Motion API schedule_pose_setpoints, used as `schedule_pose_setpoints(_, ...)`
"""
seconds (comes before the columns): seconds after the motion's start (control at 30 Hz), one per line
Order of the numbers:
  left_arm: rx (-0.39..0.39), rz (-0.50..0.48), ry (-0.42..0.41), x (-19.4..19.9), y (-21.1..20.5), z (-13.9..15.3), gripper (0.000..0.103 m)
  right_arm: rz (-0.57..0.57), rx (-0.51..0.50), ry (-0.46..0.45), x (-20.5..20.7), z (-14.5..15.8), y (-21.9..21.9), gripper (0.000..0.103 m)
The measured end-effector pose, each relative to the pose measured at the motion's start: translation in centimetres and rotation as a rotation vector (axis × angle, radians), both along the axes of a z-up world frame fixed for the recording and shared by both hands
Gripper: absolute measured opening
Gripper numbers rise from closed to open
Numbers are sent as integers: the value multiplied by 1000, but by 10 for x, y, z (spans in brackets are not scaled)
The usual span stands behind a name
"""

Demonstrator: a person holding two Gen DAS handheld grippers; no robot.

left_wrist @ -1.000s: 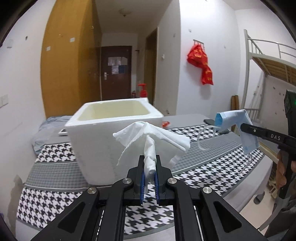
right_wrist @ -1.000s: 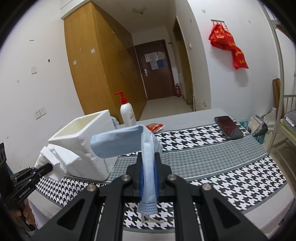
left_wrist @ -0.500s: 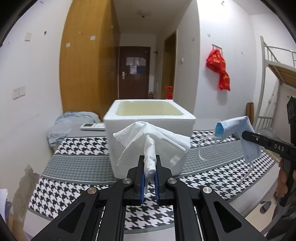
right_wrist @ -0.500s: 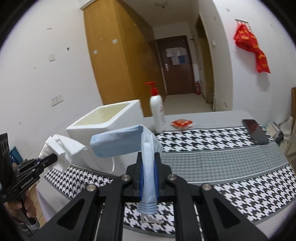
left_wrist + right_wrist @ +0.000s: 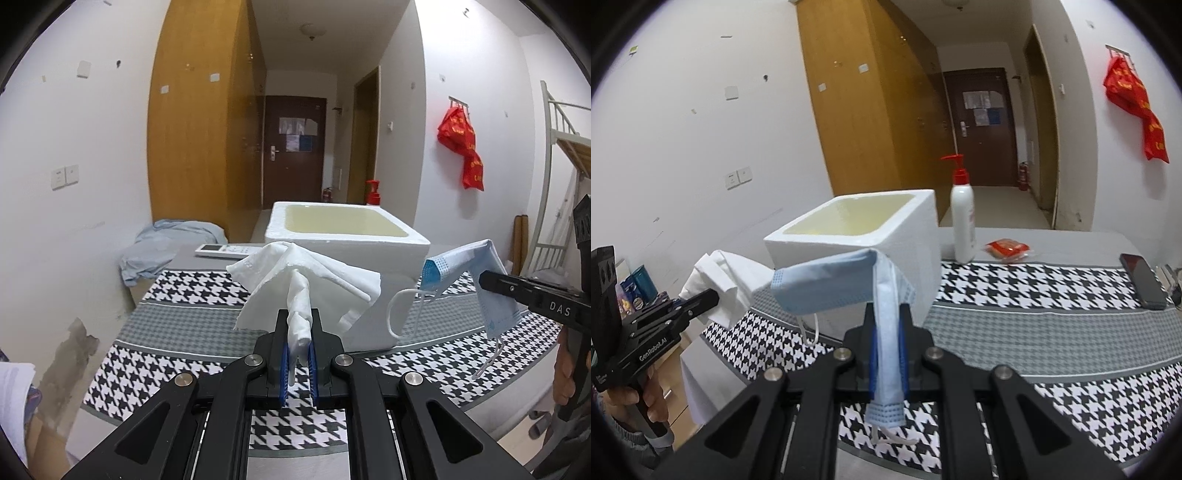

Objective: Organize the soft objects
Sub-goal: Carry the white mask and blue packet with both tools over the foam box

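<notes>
Overhead, left tool (image 5: 297,345) pinching white tissue (image 5: 306,280), right tool (image 5: 888,350) pinching blue mask (image 5: 842,280), near foam box (image 5: 908,236) rim.

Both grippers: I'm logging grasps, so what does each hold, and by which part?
The left gripper pinches a white tissue by its bunched, twisted middle. The right gripper clamps a blue face mask near one end.

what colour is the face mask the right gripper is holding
Light blue face mask with white ear loops, clearest in the right wrist view.
</notes>
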State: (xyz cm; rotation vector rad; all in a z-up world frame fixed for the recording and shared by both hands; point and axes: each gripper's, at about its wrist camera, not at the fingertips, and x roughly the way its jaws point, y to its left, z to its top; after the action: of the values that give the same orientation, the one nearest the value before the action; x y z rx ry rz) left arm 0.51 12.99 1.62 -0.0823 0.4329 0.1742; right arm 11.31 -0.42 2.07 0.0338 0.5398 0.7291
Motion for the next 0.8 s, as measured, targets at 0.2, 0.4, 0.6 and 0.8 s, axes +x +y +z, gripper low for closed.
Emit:
schedule_pose_setpoints(0.2,-5,37,-8,-7,7,0,9,36,-7,8,1,-1,12,13)
schedule_pose_setpoints(0.4,-10,68,-10,-11,15,-1,9,67,-17,12,1,-4,23,13)
schedule_pose_setpoints(0.6,-17,76,-8,-9,17,0,9,71,-19,11,2,0,26,13)
schedule_pose_setpoints(0.8,-11,69,-24,-4,16,8,9,60,-22,-11,4,10,24,13)
